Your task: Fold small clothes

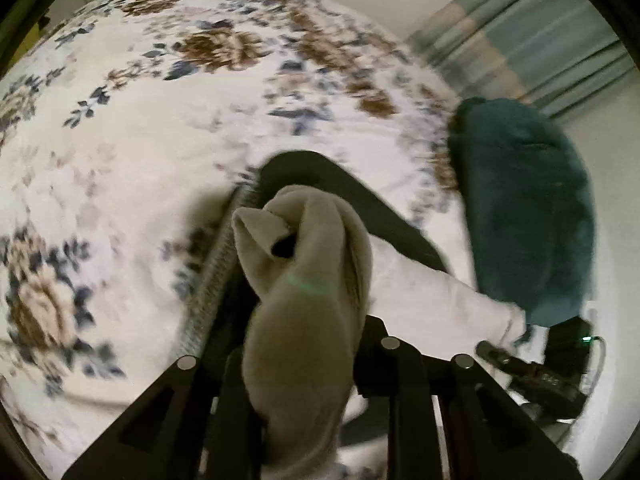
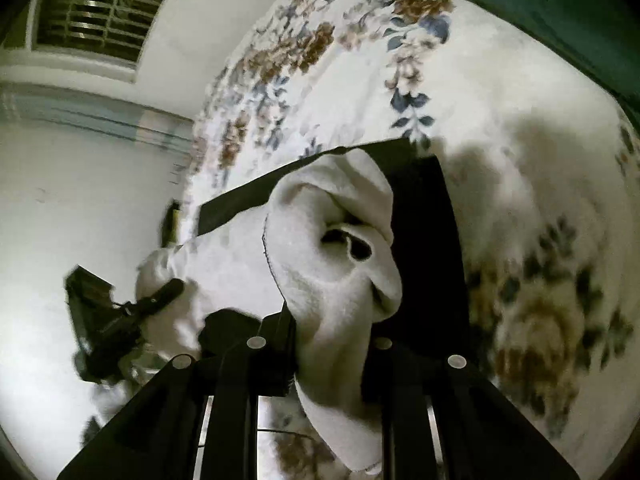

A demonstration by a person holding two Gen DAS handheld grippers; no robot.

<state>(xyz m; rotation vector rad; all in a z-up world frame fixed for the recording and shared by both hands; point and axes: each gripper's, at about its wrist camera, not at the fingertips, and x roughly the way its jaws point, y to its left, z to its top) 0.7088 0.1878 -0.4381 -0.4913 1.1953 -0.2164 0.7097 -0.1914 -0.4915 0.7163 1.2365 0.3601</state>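
Note:
A small white garment (image 1: 308, 280) hangs bunched between the fingers of my left gripper (image 1: 296, 360), which is shut on it above the bed. The cloth stretches right to my right gripper (image 1: 516, 360), seen low at the right edge. In the right wrist view the same white garment (image 2: 336, 256) is pinched in my right gripper (image 2: 328, 352), and its far end runs left to the left gripper (image 2: 160, 296). A black garment (image 1: 344, 196) with a grey ribbed band lies on the bed under the white one; it also shows in the right wrist view (image 2: 424, 240).
The bed has a white floral cover (image 1: 140, 152). A dark teal cloth (image 1: 528, 208) lies at its right side. Striped curtains (image 1: 532, 36) hang behind. A barred window (image 2: 100, 16) and a white wall show in the right wrist view.

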